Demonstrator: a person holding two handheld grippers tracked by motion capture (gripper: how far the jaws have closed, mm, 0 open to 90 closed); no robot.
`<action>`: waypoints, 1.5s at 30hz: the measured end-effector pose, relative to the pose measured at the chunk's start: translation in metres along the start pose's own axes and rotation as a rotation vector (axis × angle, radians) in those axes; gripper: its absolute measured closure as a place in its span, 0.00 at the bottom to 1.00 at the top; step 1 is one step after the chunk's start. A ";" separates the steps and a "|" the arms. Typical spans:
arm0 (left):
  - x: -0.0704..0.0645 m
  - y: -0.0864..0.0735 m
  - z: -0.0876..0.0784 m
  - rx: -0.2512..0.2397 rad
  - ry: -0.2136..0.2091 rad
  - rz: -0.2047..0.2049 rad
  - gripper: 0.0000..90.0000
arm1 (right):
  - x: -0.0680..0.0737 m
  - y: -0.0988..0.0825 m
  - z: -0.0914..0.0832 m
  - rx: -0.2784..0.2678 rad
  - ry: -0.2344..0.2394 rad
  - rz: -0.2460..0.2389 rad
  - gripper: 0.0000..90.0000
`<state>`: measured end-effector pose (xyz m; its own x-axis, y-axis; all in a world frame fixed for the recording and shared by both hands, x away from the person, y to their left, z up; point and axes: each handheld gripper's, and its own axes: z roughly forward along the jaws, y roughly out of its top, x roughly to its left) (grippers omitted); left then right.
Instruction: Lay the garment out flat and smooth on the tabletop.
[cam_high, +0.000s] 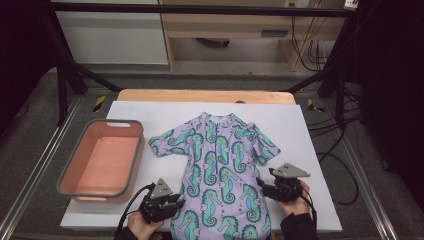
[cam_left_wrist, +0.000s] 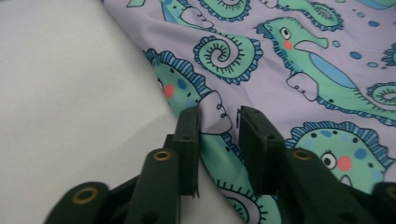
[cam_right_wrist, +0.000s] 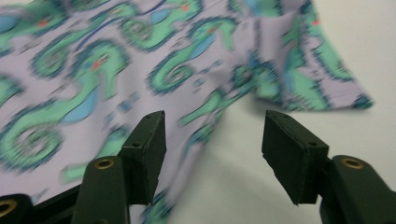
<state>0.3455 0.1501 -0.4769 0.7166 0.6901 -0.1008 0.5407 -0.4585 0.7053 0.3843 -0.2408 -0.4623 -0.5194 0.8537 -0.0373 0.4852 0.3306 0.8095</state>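
Swimsuit (cam_high: 220, 170) lies flat mid-table, right of the pink tub (cam_high: 102, 156). I've got left gripper (cam_left_wrist: 219, 122) jaws parted over its left edge, right gripper (cam_right_wrist: 212, 140) wide apart at the right edge, nothing pinched. Next: nip both edges, then fold.

The lower end of the seahorse-print garment (cam_high: 218, 172) is cut off by the bottom edge of the high view, as are both forearms. In the right gripper view the print is smeared by blur, so the seahorses cannot be made out clearly. In the left gripper view, contact between the jaws and the fabric cannot be told.
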 end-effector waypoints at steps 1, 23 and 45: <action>0.000 0.000 0.000 0.000 0.003 -0.002 0.85 | -0.006 0.004 0.004 -0.002 -0.014 0.011 0.47; 0.002 -0.004 0.001 -0.022 0.005 0.028 0.96 | -0.086 0.029 0.084 0.094 -0.212 0.240 0.58; 0.004 -0.003 0.001 -0.018 -0.015 0.008 0.97 | -0.081 0.060 0.038 -0.011 -0.136 0.149 0.47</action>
<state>0.3472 0.1537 -0.4798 0.7274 0.6781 -0.1054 0.5271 -0.4536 0.7186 0.4827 -0.2747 -0.4329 -0.3421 0.9396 0.0051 0.5415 0.1927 0.8184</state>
